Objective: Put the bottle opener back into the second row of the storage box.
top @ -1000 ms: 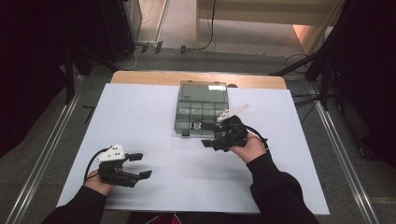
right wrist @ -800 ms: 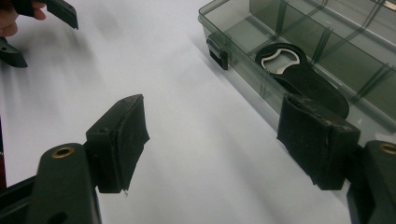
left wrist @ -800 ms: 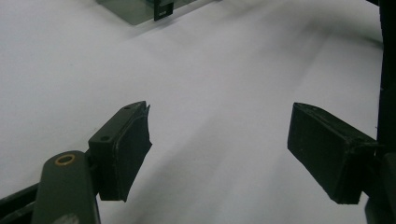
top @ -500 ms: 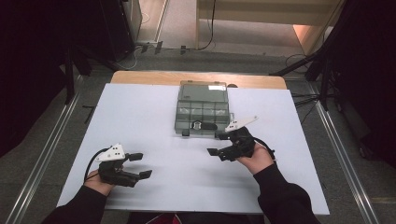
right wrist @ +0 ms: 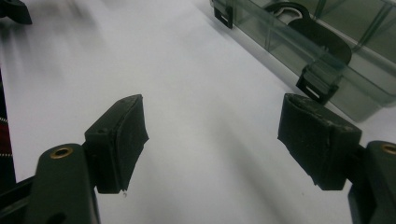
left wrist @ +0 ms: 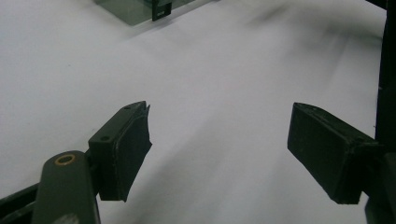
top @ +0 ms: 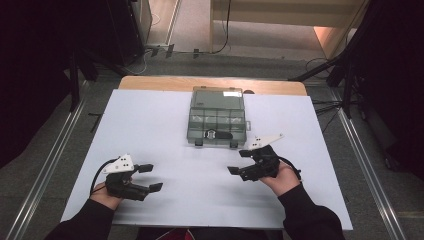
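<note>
A clear grey compartment box lies on the white table sheet, its lid shut, with a black object inside its front row. My right gripper rests on the sheet just in front of the box's right corner, jaws wide apart and empty. In the right gripper view the box and its black latches lie to the upper right. My left gripper sits open and empty near the front left. The left gripper view looks over bare sheet toward the box corner.
The sheet covers a wooden table whose far edge shows behind the box. Metal rails run along both sides on the floor. Cables lie on the floor beyond the table.
My right gripper has drawn back from the box's front right corner toward the person and opened its jaws. The left gripper has stayed put.
</note>
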`<state>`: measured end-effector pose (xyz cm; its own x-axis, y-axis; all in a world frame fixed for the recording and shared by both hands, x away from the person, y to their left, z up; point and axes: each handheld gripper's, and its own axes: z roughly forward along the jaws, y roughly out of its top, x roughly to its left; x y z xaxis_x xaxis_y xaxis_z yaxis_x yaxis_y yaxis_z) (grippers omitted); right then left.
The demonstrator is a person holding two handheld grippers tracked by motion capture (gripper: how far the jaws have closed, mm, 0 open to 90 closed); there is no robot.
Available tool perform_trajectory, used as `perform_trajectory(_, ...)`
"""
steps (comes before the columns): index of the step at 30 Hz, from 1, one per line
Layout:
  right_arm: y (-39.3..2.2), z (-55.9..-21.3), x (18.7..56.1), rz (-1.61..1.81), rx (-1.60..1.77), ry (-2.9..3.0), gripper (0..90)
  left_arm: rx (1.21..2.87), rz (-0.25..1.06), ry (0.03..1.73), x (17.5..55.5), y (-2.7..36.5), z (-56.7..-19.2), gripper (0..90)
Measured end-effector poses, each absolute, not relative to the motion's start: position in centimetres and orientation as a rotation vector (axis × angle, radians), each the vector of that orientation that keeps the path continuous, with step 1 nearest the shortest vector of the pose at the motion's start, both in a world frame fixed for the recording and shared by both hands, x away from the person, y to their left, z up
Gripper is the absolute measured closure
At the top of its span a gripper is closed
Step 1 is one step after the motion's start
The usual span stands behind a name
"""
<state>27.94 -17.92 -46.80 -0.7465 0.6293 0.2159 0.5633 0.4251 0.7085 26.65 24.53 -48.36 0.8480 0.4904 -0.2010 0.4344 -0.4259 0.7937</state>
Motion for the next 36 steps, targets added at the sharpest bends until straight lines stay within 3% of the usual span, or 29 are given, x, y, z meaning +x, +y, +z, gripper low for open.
perform_trajectory(36,-23.9,-49.1,23.2,1.223,1.184,2.475,23.4,2.067,0.078,0.674,26.5,24.5,-48.3,21.1)
